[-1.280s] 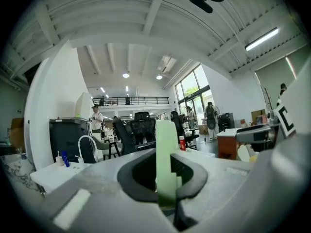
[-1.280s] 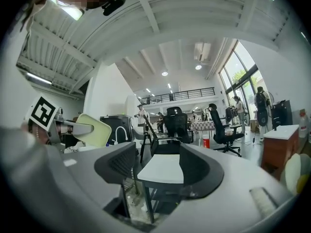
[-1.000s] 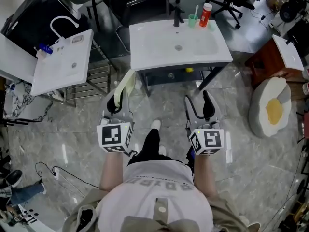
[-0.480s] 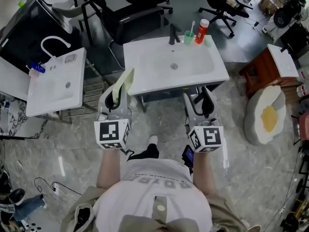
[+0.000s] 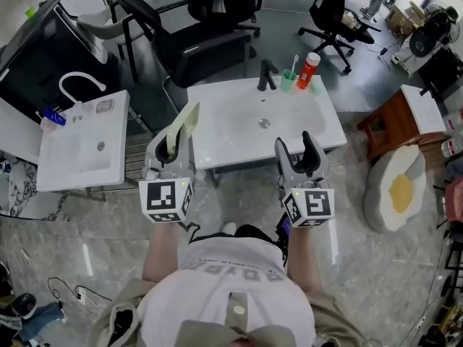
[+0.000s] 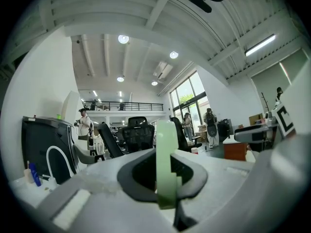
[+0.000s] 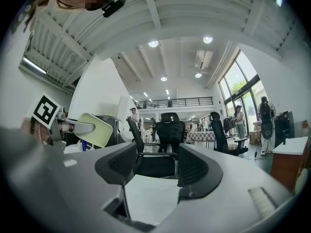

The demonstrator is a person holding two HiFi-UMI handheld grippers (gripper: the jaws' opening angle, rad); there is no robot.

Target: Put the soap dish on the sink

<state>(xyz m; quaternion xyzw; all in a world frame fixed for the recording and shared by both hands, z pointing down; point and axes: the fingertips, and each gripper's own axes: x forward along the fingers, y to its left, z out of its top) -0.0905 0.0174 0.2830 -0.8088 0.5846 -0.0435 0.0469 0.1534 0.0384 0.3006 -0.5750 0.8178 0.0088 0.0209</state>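
A pale green soap dish sticks out forward from my left gripper, which is shut on it. The left gripper view shows the dish edge-on between the jaws. In the right gripper view the dish shows at the left. The dish's tip hangs by the front left corner of the white sink. My right gripper stands open with nothing in it, its fingertips over the sink's front edge. In the right gripper view the sink's white top lies between and below the open jaws.
A black faucet, a green cup with a toothbrush and a red bottle stand on the sink's back rim. A second white sink stands at the left. Black office chairs are behind. A wooden stool and an egg cushion are at the right.
Both grippers have moved forward to the sink together, from over the floor to its front edge. The soap dish has stayed in the left gripper.
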